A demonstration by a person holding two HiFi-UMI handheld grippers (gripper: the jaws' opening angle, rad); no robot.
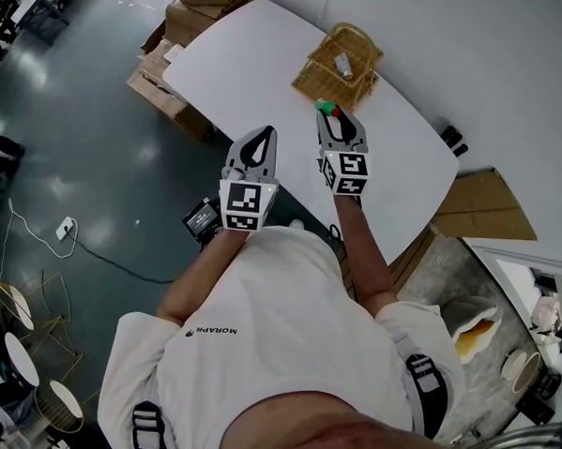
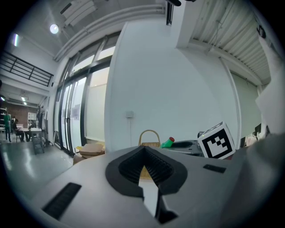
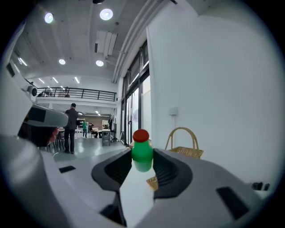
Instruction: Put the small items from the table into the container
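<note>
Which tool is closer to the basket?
Right. The right tool, holding the green bottle, is just short of the basket; the left tool is farther back.

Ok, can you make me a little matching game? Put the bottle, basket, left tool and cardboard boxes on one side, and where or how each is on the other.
1. green bottle
2. wicker basket
3. left tool
4. cardboard boxes

A. on the floor
B. clamped in the right tool
C. shut, nothing in it
D. on the white table

Pairs: 1-B, 2-D, 3-C, 4-A
</note>
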